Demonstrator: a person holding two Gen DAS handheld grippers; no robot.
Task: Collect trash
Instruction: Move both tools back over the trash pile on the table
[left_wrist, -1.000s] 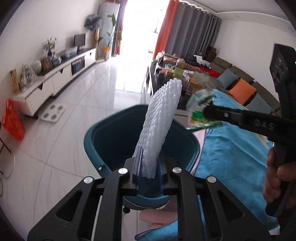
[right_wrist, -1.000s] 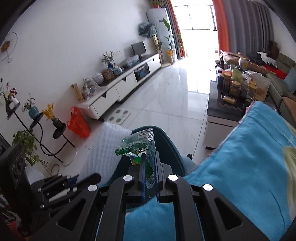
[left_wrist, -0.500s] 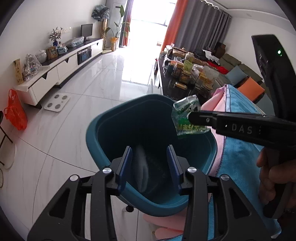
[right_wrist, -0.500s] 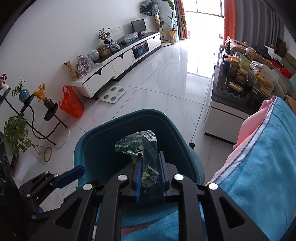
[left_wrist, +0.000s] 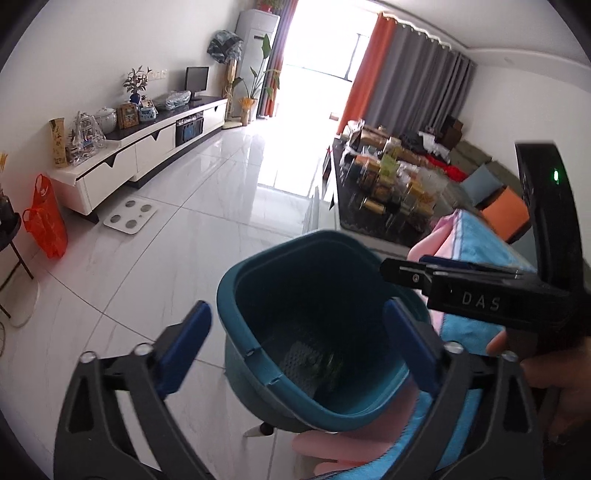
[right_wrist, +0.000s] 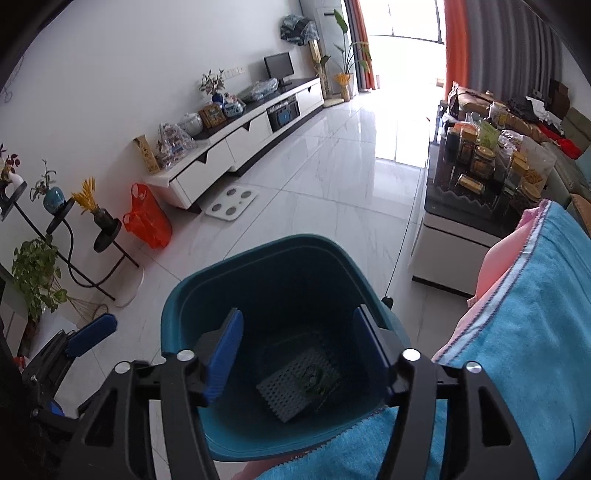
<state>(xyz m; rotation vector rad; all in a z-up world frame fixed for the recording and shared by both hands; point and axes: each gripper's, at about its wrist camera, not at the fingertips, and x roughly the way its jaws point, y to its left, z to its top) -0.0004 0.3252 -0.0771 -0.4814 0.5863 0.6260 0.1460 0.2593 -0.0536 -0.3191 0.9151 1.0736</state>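
Both grippers were held over the teal bin (right_wrist: 280, 258), jaws just opened, nothing between them — left gripper (left_wrist: 295, 339) spread wide, right gripper (right_wrist: 299, 350) parted less. The white foam net (right_wrist: 291, 387) and green wrapper (right_wrist: 317, 376) lay on the bin floor. The blue towel (right_wrist: 517, 350) overlapped the rim's near edge; open tiled floor (right_wrist: 332, 177) beyond.

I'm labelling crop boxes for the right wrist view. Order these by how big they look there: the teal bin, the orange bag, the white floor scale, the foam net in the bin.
1. Bin, by far the largest.
2. Foam net.
3. Orange bag and scale: similar, so unranked; both stand farther from the camera.
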